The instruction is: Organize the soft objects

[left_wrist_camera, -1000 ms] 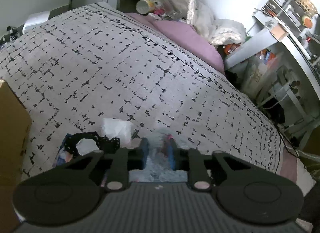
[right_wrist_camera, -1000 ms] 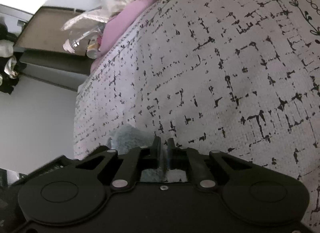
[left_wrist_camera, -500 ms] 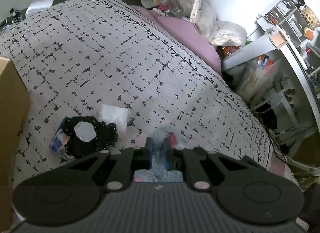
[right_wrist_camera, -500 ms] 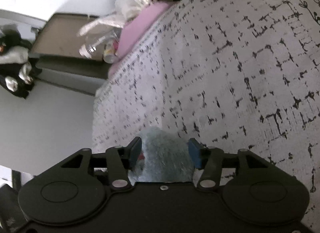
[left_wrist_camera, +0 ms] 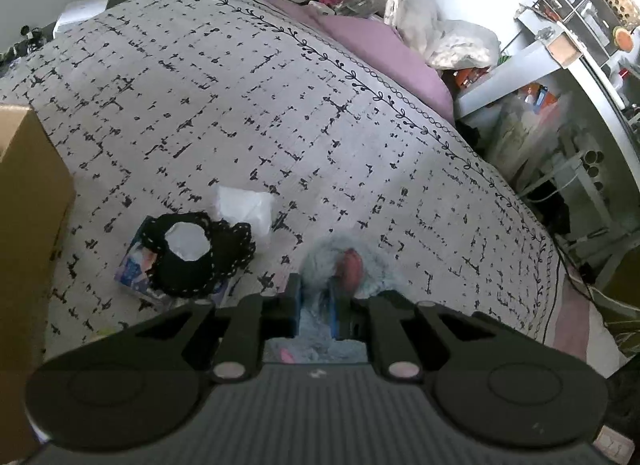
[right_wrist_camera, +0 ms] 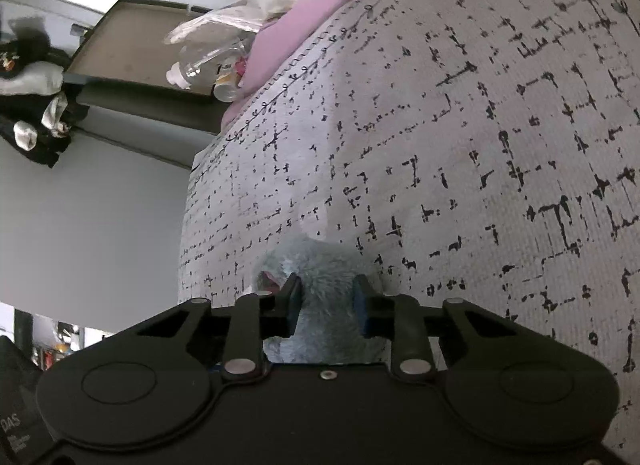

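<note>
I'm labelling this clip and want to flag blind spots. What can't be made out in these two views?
- Plush toy: left wrist view, its lower part is hidden behind the left gripper; right wrist view, the right gripper covers its base.
- Cardboard box: cut off by the left edge, contents unseen.
- Packet under the black lace: print too small.
- Shelf items: too small.

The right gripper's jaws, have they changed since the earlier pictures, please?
Yes. The right gripper, shut tight a second ago, has opened and has just been closing on the fluffy blue toy above the patterned bedspread.
</note>
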Available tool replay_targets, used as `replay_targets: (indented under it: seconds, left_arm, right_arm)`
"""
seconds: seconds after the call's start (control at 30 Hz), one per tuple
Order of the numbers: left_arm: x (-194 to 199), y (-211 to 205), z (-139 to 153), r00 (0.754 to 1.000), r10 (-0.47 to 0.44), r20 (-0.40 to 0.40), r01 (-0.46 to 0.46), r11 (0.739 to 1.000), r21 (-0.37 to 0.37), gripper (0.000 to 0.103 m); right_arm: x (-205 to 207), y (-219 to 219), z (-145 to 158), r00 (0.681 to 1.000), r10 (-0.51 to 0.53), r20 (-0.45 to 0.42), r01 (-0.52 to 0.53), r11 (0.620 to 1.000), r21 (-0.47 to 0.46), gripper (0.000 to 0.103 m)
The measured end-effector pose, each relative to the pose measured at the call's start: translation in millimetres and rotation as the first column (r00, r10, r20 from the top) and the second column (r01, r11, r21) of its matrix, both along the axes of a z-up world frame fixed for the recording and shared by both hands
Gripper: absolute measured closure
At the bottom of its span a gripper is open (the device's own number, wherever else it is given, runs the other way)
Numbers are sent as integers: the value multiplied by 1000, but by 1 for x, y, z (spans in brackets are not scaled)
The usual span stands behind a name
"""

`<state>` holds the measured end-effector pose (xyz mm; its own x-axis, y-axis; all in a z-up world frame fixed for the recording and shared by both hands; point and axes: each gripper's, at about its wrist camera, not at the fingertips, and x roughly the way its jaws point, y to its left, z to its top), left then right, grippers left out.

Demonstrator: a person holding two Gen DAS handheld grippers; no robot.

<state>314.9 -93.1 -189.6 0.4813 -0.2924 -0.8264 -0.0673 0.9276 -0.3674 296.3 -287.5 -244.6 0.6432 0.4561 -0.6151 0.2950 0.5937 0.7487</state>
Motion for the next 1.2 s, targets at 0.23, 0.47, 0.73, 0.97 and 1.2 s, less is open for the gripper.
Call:
replay_targets:
  seconds: [0.23, 0.47, 0.73, 0.97, 1.2]
  left_arm:
    - [-14, 3, 12, 1000, 2, 19, -1, 1000, -22, 94]
    - [-33, 10, 32, 998, 8, 63, -7, 1000, -23, 94]
    - [-56, 25, 58, 992, 11, 129, -9, 1000, -12, 94]
    - [-74, 42, 77, 985, 30, 170, -26, 999, -24, 95]
    - [-94, 58, 94, 977, 44, 209, -39, 999, -29, 95]
  right_arm:
    - [-11, 0, 13, 1000, 2, 30, -2, 1000, -16, 79]
    - [-29, 9, 35, 996, 17, 85, -13, 999, -48, 79]
    - [-47, 25, 64, 988, 46, 150, -34, 996, -78, 79]
    - [-60, 39, 84, 978, 65, 199, -47, 994, -97, 79]
    - [-73, 53, 101, 968, 82, 238, -58, 993, -104, 79]
